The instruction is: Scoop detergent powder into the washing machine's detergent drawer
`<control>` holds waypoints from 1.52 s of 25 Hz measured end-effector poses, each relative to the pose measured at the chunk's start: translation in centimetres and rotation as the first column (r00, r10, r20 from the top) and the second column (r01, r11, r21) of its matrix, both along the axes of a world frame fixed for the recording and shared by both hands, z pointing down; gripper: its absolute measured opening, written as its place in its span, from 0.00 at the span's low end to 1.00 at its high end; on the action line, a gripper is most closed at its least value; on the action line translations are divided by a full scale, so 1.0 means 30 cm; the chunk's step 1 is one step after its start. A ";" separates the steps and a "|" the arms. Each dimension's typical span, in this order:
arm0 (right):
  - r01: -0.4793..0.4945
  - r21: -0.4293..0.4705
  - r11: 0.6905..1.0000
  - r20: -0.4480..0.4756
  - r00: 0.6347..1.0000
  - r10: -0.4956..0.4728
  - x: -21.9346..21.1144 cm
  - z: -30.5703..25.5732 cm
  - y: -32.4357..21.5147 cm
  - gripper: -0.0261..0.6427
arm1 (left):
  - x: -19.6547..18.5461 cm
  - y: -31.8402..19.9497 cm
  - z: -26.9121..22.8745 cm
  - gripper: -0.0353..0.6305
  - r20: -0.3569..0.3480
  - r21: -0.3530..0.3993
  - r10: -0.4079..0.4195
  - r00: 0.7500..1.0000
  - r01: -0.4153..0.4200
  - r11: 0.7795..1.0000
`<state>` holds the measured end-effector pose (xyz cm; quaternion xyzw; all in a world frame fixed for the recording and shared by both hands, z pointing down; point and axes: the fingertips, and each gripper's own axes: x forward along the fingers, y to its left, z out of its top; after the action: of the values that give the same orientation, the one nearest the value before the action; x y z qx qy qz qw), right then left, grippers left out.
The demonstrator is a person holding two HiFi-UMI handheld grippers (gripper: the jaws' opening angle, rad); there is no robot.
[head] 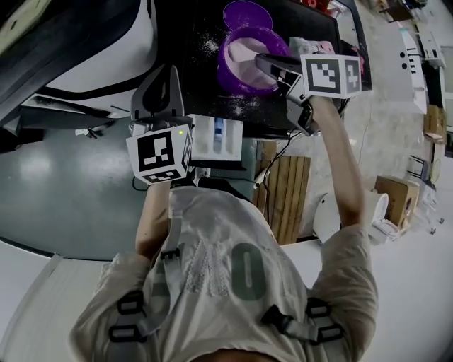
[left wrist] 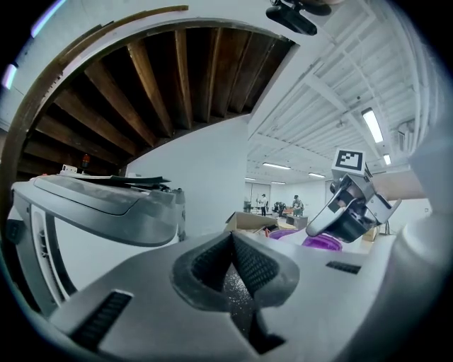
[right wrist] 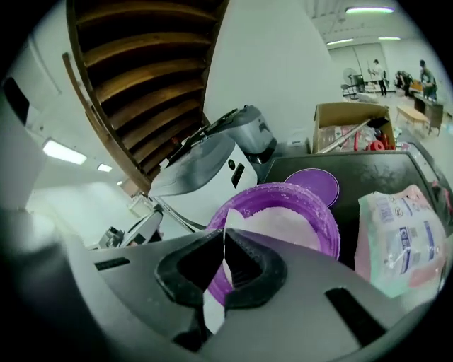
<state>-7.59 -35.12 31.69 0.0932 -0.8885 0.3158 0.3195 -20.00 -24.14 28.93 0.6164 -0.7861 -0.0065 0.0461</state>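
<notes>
1. Jaws of the left gripper (left wrist: 232, 247) are pressed together with nothing between them, only specks of powder on the pads. It hangs idle closest to the person, just beside the drawer.
2. Next out, the detergent drawer (head: 204, 138) stands pulled open below the edge of the machine's black top (head: 180, 42). Its white compartments show, but whether any powder lies in them cannot be told.
3. Beyond that, the right gripper (right wrist: 223, 244) is clamped on a thin white strip (right wrist: 212, 311), by the look of it the scoop's handle, which runs forward into the purple tub (head: 228, 74).
4. The tub sits on the black top, uncovered and holding white detergent powder (head: 248, 55); loose grains (head: 237, 106) are scattered on the top in front of it.
5. Farther back lie the tub's purple lid (head: 245, 14) and, to the right, a soft detergent bag (right wrist: 400, 240).
6. Judged from this, the job is at the scooping stage: tub opened, drawer out, scoop in the powder. Carrying a load across to the drawer and tipping it in remains.
</notes>
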 end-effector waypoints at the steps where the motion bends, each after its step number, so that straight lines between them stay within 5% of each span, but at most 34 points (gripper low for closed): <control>1: -0.023 -0.031 0.999 0.038 0.999 0.024 0.005 -0.008 0.000 0.05 | 0.004 0.000 -0.005 0.08 0.005 -0.001 0.003 1.000 -0.003 1.000; 6: -0.164 -0.177 0.970 0.177 0.965 0.196 0.070 -0.060 -0.015 0.05 | 0.047 -0.015 -0.037 0.08 0.038 0.002 0.035 0.999 -0.035 0.999; 11: -0.222 -0.259 0.940 0.369 0.876 0.309 0.117 -0.131 -0.024 0.05 | 0.088 -0.034 -0.078 0.08 0.083 0.009 0.076 0.994 -0.077 0.997; 20: -0.342 -0.485 0.805 0.573 0.571 0.588 0.254 -0.143 -0.005 0.05 | 0.189 -0.055 -0.110 0.08 0.157 0.035 0.131 0.979 -0.138 0.990; 24: -0.377 -0.592 0.712 0.594 0.394 0.702 0.330 -0.107 0.020 0.05 | 0.231 -0.047 -0.082 0.08 0.162 0.025 0.154 0.975 -0.160 0.987; 29: -0.405 -0.657 0.636 0.604 0.222 0.765 0.415 -0.055 0.088 0.05 | 0.299 -0.061 -0.036 0.08 0.156 0.022 0.212 0.965 -0.218 0.976; 35: -0.450 -0.706 0.547 0.579 0.078 0.811 0.506 0.024 0.181 0.05 | 0.391 -0.070 0.003 0.08 0.136 0.024 0.288 0.948 -0.293 0.956; 38: -0.495 -0.696 0.520 0.572 0.056 0.818 0.555 0.060 0.217 0.05 | 0.421 -0.069 0.006 0.08 0.133 0.030 0.313 0.940 -0.320 0.947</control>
<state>9.07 -28.60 33.49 0.2666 -0.6987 0.5604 -0.3560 -7.36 -26.20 29.12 0.7348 -0.6777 0.0199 -0.0189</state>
